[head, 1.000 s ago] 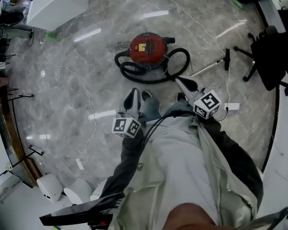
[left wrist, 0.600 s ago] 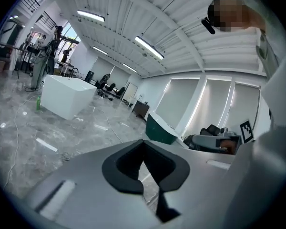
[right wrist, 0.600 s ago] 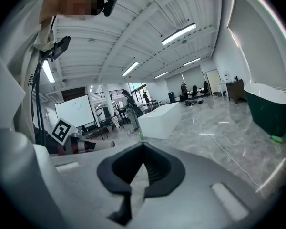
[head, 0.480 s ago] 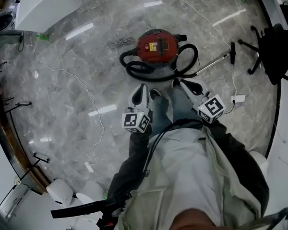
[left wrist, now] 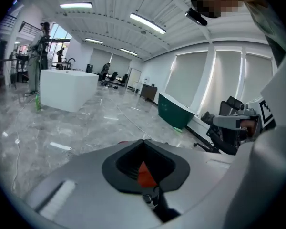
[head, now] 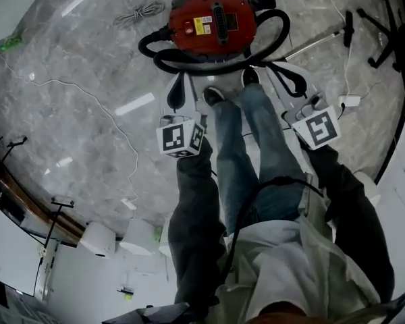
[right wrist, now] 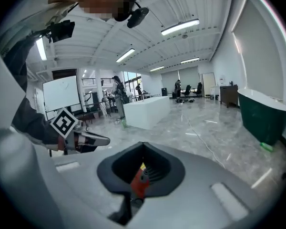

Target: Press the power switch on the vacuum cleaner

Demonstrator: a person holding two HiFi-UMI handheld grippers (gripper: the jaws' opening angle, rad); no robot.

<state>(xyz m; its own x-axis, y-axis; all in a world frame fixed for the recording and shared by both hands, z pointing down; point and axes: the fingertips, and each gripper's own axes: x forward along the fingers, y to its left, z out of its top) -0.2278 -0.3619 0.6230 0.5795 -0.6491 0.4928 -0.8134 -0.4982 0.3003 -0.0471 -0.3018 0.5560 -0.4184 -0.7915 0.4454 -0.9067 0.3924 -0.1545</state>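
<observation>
The red canister vacuum cleaner (head: 212, 19) stands on the marble floor at the top of the head view, its black hose (head: 189, 65) looped round its near side. Its top carries a yellow label and a dark grille; I cannot pick out the switch. My left gripper (head: 177, 88) hangs shut just short of the hose, left of the person's shoes. Over the hose's right end, my right gripper (head: 288, 78) is also shut and holds nothing. Each gripper view shows a sliver of the red vacuum cleaner (left wrist: 145, 174) (right wrist: 139, 180) through the hollow between closed jaws.
A metal wand (head: 317, 42) lies right of the vacuum, beside a white plug block (head: 349, 101) and an office chair (head: 391, 19). A coiled cord (head: 138, 12) and a thin white cable (head: 88, 100) lie to the left. The person's legs (head: 246, 147) stand between the grippers.
The person has stepped up to the vacuum, which now looks larger and nearer. Both grippers have come forward and down to the hose, still shut.
</observation>
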